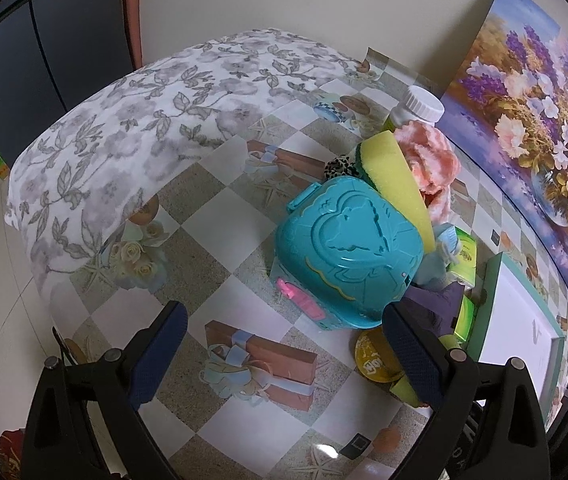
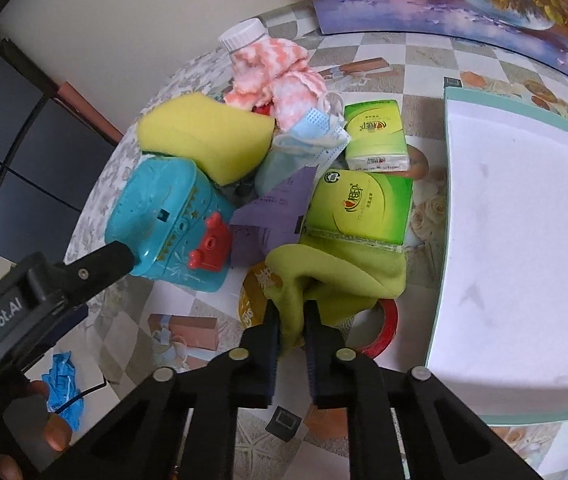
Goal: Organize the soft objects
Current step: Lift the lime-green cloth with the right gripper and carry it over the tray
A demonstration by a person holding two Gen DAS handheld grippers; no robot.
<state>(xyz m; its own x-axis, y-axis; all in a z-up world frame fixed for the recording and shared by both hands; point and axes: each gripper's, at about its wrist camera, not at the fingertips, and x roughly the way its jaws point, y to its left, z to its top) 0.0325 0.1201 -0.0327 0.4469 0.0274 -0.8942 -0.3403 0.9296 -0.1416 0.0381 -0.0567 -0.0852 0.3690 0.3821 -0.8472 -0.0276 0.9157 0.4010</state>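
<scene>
Two grippers work one heap near the table's (image 2: 424,64) back edge. The right gripper (image 2: 292,320) is clenched on a fold of the green cloth (image 2: 348,276), which lies on the heap's near side, draped from under a tissue pack (image 2: 360,208) and over a red tape roll (image 2: 384,332). The left gripper (image 1: 284,344) hangs released beside the teal toy (image 1: 344,248). Lift the cloth slowly and straight up, so the pack slides off rather than tumbling; the white box (image 2: 524,240) at the right edge looks the likely drop.
</scene>
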